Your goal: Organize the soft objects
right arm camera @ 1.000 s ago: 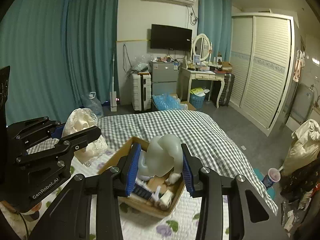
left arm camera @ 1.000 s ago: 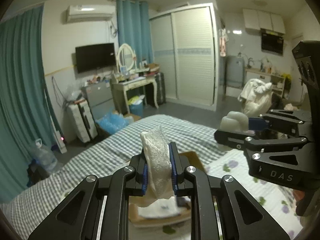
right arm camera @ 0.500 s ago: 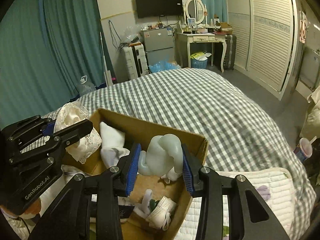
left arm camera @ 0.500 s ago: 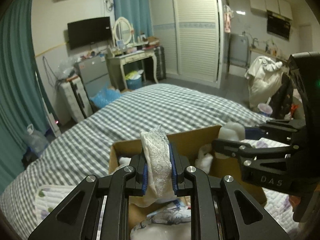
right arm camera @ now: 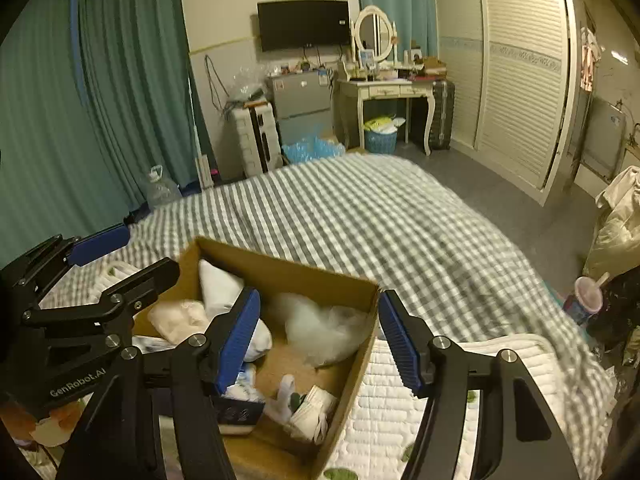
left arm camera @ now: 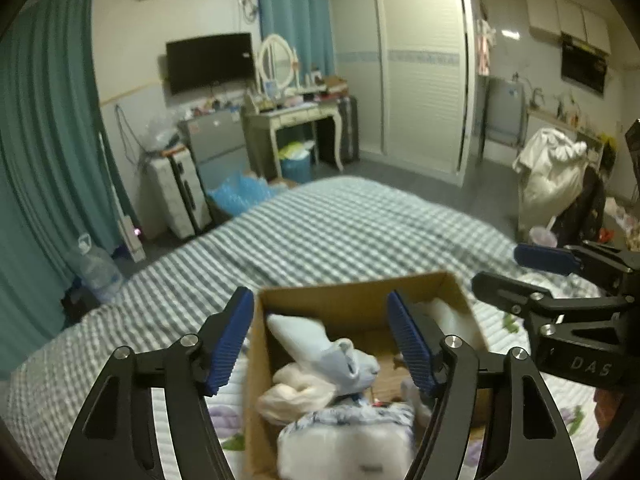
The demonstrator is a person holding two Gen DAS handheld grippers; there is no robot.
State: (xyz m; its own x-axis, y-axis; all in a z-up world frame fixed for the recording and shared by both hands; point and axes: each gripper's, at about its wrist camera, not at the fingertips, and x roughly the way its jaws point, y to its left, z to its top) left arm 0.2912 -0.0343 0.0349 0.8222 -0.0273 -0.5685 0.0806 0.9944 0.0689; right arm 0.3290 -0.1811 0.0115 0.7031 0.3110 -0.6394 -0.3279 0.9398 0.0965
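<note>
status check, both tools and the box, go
Left tool open, empty. Right tool open, empty. Both over the cardboard box on the bed; white soft items lie inside. Nothing in the way.

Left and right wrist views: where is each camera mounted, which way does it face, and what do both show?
Left wrist: on the left gripper, looking forward over the open brown cardboard box; own open jaws show, right gripper at right.
Right wrist: on the right gripper, same direction; left gripper at left.
Shared: box, grey checked bedspread, black wall television.
</note>
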